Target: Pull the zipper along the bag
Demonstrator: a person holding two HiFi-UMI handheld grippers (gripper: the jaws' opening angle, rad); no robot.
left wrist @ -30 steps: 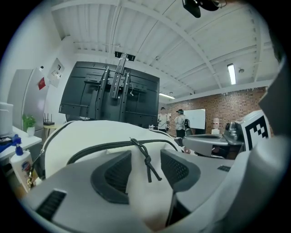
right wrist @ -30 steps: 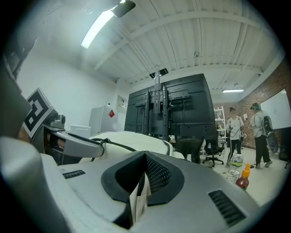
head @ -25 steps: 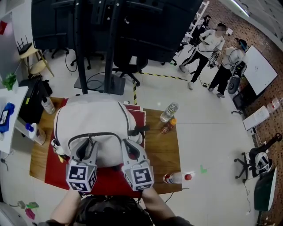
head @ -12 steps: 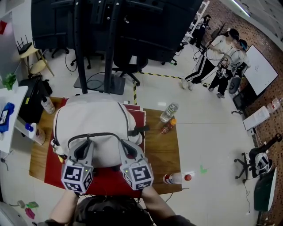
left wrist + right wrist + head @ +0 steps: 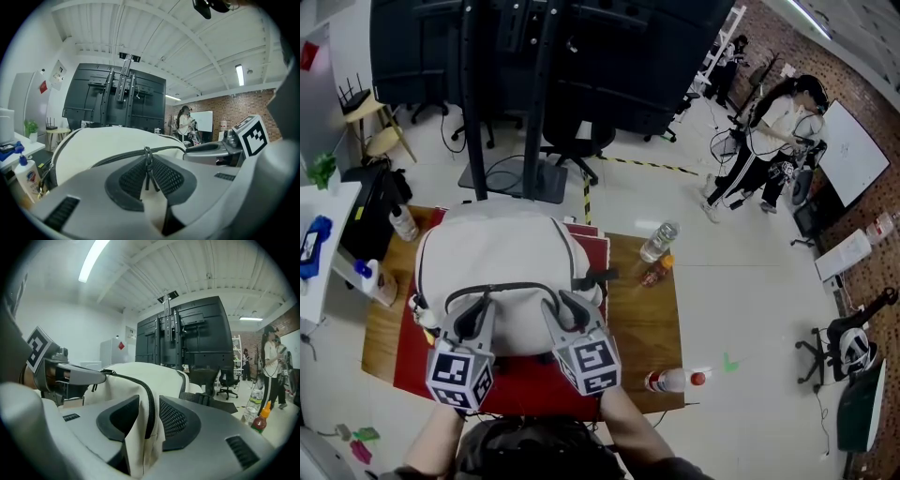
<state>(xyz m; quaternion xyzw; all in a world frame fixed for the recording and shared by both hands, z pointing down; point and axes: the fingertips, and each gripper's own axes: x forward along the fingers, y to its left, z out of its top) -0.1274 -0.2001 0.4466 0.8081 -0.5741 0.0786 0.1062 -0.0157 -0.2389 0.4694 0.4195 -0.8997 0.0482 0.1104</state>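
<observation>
Left gripper [image 5: 476, 309] jaws have just clenched on the zipper pull [image 5: 148, 165], right gripper [image 5: 565, 309] jaws just released round the backpack [image 5: 502, 262] seam fold [image 5: 140, 427]; re-bracing that fabric probably comes before pulling.

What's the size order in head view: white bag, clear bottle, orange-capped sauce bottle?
1. white bag, by far the largest
2. clear bottle
3. orange-capped sauce bottle
The bottles stand side by side, so nearness barely skews their order.

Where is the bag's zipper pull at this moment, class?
In the left gripper view, the zipper pull hangs centre-frame between the pads of the left tongs, which have just been closing on it, at the white bag's near edge.
</observation>
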